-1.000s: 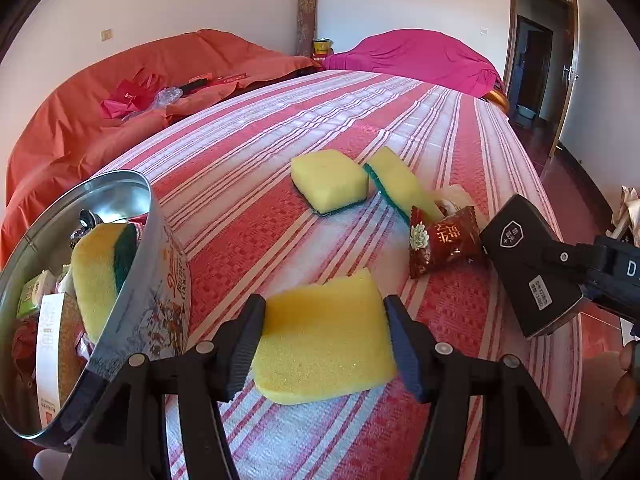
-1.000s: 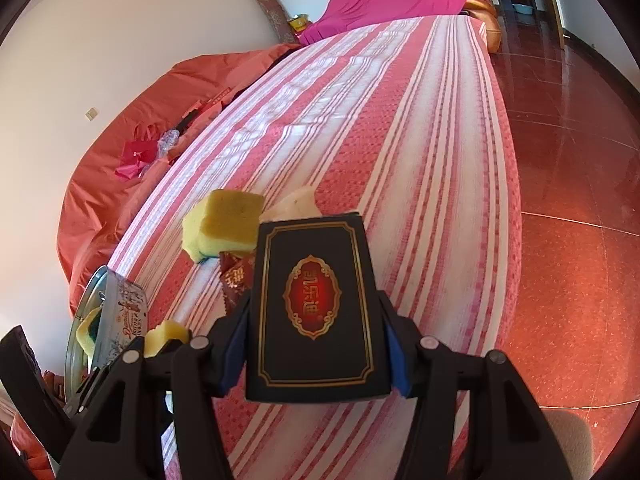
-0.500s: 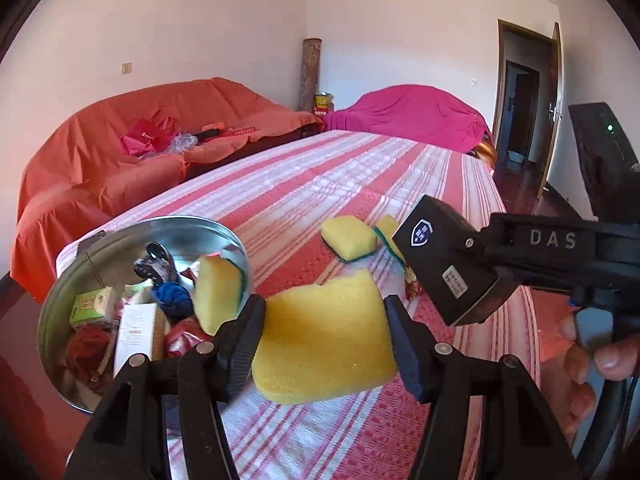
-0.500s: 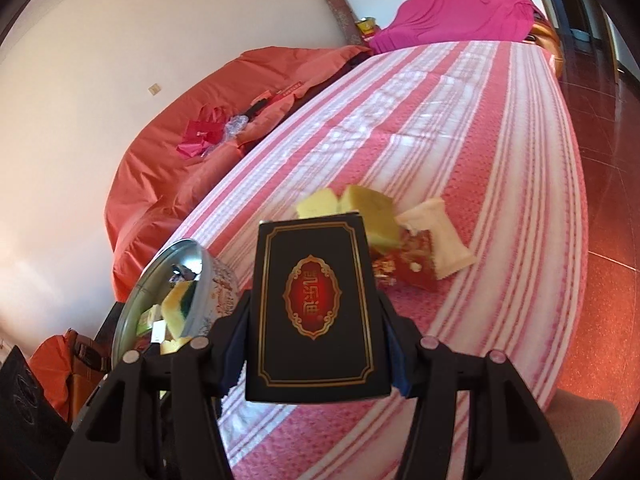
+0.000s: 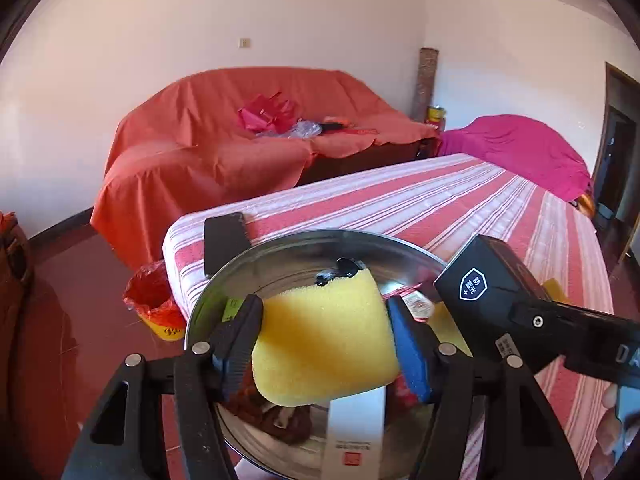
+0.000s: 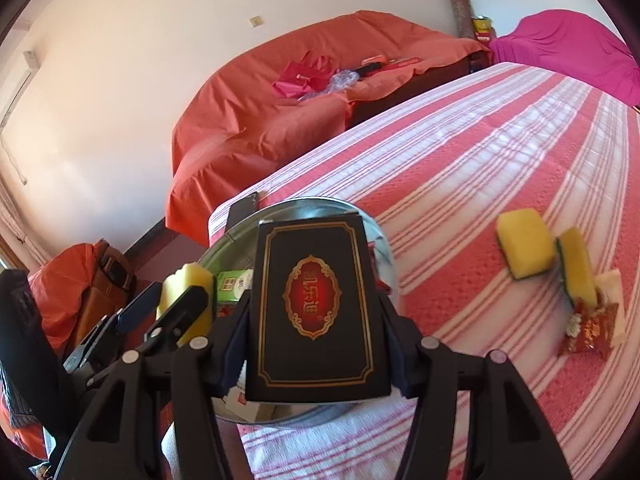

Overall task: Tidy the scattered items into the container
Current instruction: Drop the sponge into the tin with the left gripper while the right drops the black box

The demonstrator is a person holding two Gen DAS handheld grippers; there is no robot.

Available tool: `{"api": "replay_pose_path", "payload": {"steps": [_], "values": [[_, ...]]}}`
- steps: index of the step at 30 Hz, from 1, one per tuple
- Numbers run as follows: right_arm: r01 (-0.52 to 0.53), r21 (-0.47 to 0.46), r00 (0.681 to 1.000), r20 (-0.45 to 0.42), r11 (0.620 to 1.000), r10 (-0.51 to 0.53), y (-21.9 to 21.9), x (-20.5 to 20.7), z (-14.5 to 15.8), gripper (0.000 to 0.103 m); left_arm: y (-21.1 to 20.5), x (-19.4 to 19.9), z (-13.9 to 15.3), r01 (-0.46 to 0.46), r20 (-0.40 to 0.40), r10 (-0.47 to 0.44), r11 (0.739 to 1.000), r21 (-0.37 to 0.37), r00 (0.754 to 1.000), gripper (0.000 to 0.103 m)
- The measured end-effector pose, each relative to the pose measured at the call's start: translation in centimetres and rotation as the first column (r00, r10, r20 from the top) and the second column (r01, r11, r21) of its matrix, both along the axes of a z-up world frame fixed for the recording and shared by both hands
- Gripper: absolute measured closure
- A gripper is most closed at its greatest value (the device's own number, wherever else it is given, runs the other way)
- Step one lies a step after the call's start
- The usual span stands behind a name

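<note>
My left gripper (image 5: pixel 326 344) is shut on a yellow sponge (image 5: pixel 324 340) and holds it over the round metal tin (image 5: pixel 304 242), which holds several small items. My right gripper (image 6: pixel 316 312) is shut on a black box with a red and gold emblem (image 6: pixel 314 304), also above the tin (image 6: pixel 376 240). The box shows from behind in the left wrist view (image 5: pixel 488 284), just right of the sponge. The left gripper with its sponge (image 6: pixel 186 292) shows at the left of the right wrist view. A yellow sponge (image 6: pixel 524 242), a green-backed sponge (image 6: pixel 578 268) and a red snack packet (image 6: pixel 588 330) lie on the striped table.
The tin sits near the corner of the red-and-white striped table (image 6: pixel 480 168). A dark flat object (image 5: pixel 224 240) lies behind the tin. An orange-covered sofa (image 5: pixel 240 140) stands beyond, a red bag (image 5: pixel 154 304) on the floor beside the table corner.
Both grippers have swung left from the scattered items to over the tin, each still holding its item. The tin now sits directly under both.
</note>
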State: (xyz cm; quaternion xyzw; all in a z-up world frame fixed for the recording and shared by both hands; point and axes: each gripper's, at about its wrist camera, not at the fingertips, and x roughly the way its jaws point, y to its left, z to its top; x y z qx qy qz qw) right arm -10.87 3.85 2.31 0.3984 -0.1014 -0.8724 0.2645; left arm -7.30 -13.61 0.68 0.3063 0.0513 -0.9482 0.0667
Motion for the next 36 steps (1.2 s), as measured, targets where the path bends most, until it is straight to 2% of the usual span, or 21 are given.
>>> {"api": "replay_pose_path", "payload": {"steps": [2, 4, 8, 11, 15, 16, 19, 22, 24, 26, 28, 31, 34, 36], "values": [[-0.039, -0.004, 0.999, 0.019, 0.999, 0.039, -1.8, -1.0, -0.5, 0.042, -0.7, -1.7, -1.4, -0.015, 0.072, 0.014, 1.0, 0.003, 0.997, 0.022], [-0.058, 0.007, 0.998, 0.025, 0.998, 0.058, -2.9, -1.7, -1.1, 0.037, -0.9, -2.2, -2.4, -0.024, 0.117, 0.023, 1.0, 0.001, 0.993, 0.022], [-0.048, 0.026, 0.999, 0.007, 0.999, 0.048, -2.5, -1.2, -1.7, 0.036, -0.5, -1.3, -2.6, -0.045, 0.093, 0.046, 0.999, -0.012, 0.995, 0.022], [0.02, -0.009, 0.999, -0.029, 1.0, -0.021, 0.4, 0.0, -1.8, 0.035, 0.4, 0.6, -1.9, -0.086, 0.027, 0.086, 0.996, -0.02, 0.996, 0.022], [0.181, -0.05, 0.981, -0.056, 0.982, -0.183, 6.1, 2.4, -2.4, 0.035, 2.9, 4.1, 0.0, -0.117, -0.144, 0.109, 0.992, -0.046, 0.984, 0.022], [0.222, -0.05, 0.972, -0.063, 0.974, -0.225, 7.7, 3.0, -2.8, 0.035, 4.0, 5.2, 0.5, -0.099, -0.197, 0.086, 0.993, -0.056, 0.977, 0.021], [0.361, -0.009, 0.927, -0.104, 0.932, -0.36, 12.4, 5.1, -4.3, 0.035, 7.9, 7.5, 2.3, 0.009, -0.312, -0.035, 0.996, -0.083, 0.949, 0.01], [0.483, 0.037, 0.872, -0.111, 0.875, -0.477, 16.4, 6.0, -5.6, 0.034, 12.9, 8.8, 3.2, 0.183, -0.359, -0.206, 0.978, -0.098, 0.91, 0.005], [0.546, 0.034, 0.837, -0.078, 0.837, -0.542, 19.2, 5.6, -6.3, 0.034, 16.3, 8.1, 2.7, 0.31, -0.322, -0.32, 0.947, -0.085, 0.891, 0.004], [0.586, 0.028, 0.81, -0.055, 0.81, -0.584, 21.4, 5.2, -6.5, 0.034, 19.1, 6.3, 1.4, 0.394, -0.252, -0.395, 0.917, -0.058, 0.883, 0.004], [0.61, 0.016, 0.792, -0.039, 0.792, -0.609, 23.3, 4.6, -6.5, 0.034, 21.3, 3.9, -0.5, 0.428, -0.161, -0.429, 0.903, -0.048, 0.889, 0.004], [0.61, 0.008, 0.793, -0.014, 0.793, -0.61, 25.2, 3.5, -6.5, 0.034, 23.0, 0.1, -3.5, 0.422, -0.023, -0.423, 0.906, -0.036, 0.906, 0.004], [0.565, 0.023, 0.825, 0.007, 0.825, -0.565, 26.0, 2.3, -6.7, 0.037, 22.7, -1.7, -5.7, 0.369, 0.074, -0.366, 0.929, -0.03, 0.927, 0.004], [0.55, 0.046, 0.834, 0.007, 0.834, -0.551, 26.1, 1.7, -6.9, 0.042, 21.8, -2.0, -7.1, 0.345, 0.136, -0.343, 0.939, 0.004, 0.93, 0.004]]}}
